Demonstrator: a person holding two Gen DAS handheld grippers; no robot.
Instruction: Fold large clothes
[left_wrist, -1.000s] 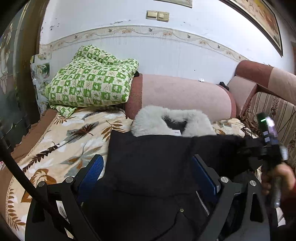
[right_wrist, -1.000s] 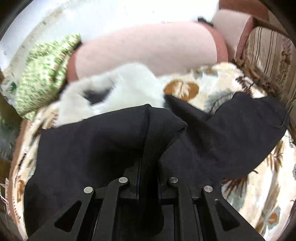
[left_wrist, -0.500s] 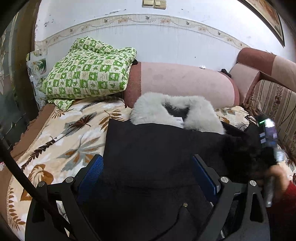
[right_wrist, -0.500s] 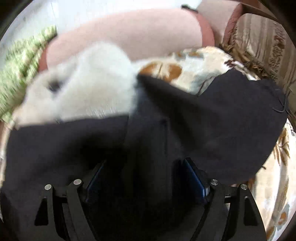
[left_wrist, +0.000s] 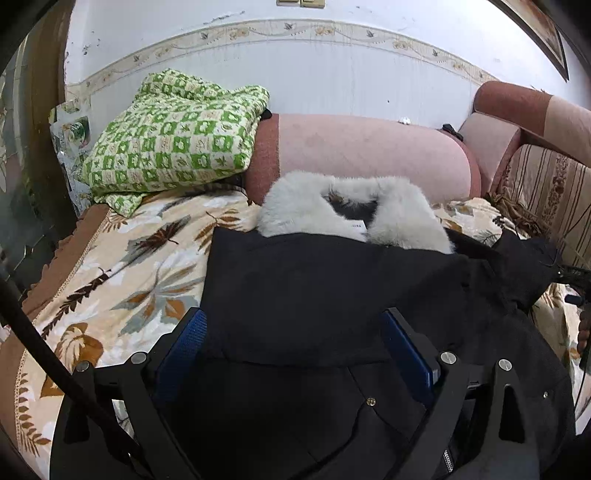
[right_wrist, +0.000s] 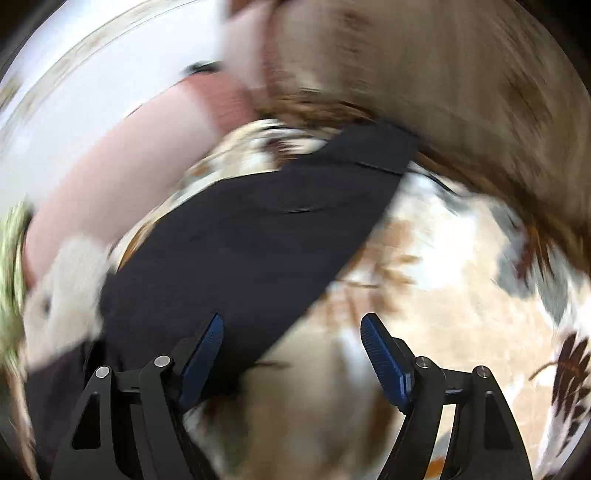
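A black coat (left_wrist: 314, 280) with a white fur collar (left_wrist: 295, 206) lies on the floral blanket (left_wrist: 110, 277), one part folded across its chest. My left gripper (left_wrist: 295, 332) hangs low over the coat's front. Its blue pads stand wide apart and the folded cloth lies between them. The right wrist view is blurred. There my right gripper (right_wrist: 291, 332) stands wide with its jaws closing a little over bare blanket (right_wrist: 424, 295). Nothing is gripped. The coat's black sleeve (right_wrist: 258, 229) stretches away from its left finger.
A green checked pillow (left_wrist: 173, 133) and a pink bolster (left_wrist: 369, 147) lie against the wall behind the coat. A striped sofa back (left_wrist: 546, 184) closes off the right side. A black cable (left_wrist: 37, 350) crosses the lower left. A hand (left_wrist: 583, 332) shows at the right edge.
My right gripper let go of the black fold, opened wide, then swung right and rolled. The sleeve now lies flat on the blanket. My left gripper sank slightly towards the coat.
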